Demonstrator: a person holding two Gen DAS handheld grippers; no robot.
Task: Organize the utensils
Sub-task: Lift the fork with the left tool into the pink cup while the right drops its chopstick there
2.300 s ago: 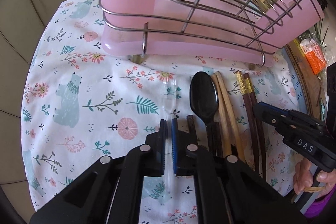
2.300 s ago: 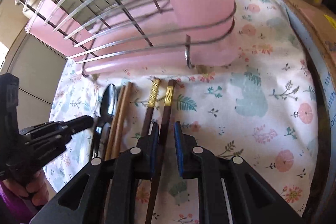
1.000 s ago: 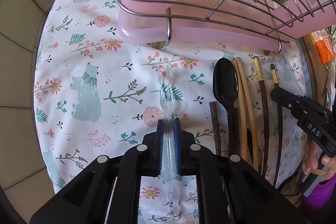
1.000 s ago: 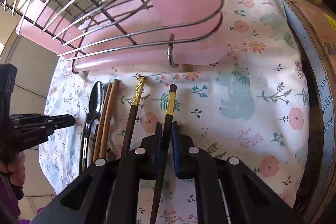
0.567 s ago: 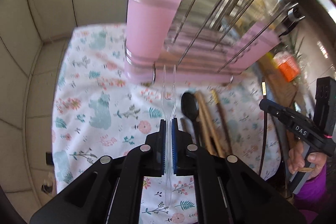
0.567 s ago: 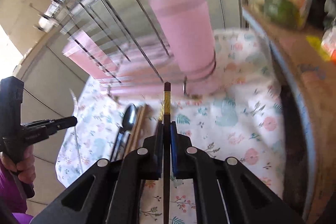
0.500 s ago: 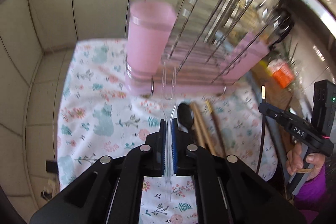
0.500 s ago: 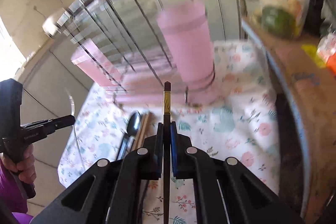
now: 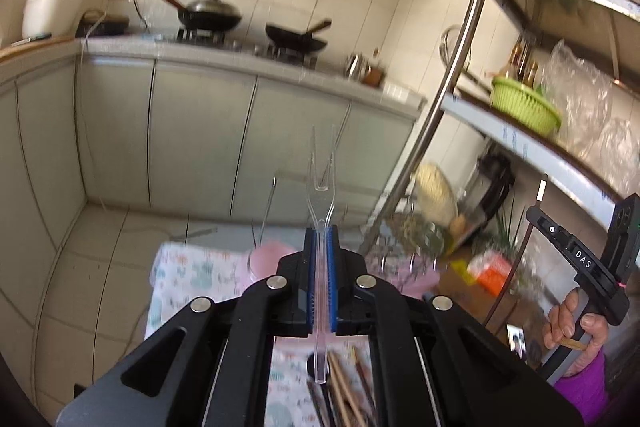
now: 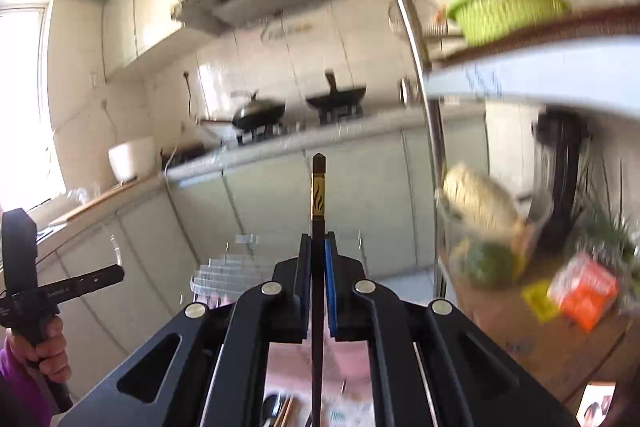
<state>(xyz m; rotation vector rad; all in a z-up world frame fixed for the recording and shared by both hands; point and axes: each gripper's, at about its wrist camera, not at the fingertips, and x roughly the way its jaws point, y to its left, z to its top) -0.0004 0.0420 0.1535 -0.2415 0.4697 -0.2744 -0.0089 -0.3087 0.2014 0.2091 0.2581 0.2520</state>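
My left gripper (image 9: 320,239) is shut on a clear plastic fork (image 9: 322,167), whose prongs point up and away, high above the table. My right gripper (image 10: 318,247) is shut on a dark chopstick (image 10: 318,195) with a gold band near its tip. The left wrist view shows the right gripper (image 9: 560,239) at the far right, with the chopstick (image 9: 520,267) hanging through it. Far below, a pink cup (image 9: 272,255) stands on the floral cloth (image 9: 188,275). Other chopsticks and a black spoon (image 9: 340,387) lie on that cloth.
A curved steel post (image 9: 452,67) rises just right of centre. Shelves on the right carry a green basket (image 9: 524,103), bags and an orange packet (image 9: 492,267). Across the room, a counter holds two woks (image 9: 208,15) and a white cooker (image 9: 50,11).
Both grippers have risen from the cloth and tilted up towards level, each carrying its utensil. The pink cup and rack have dropped to the bottom of both views.
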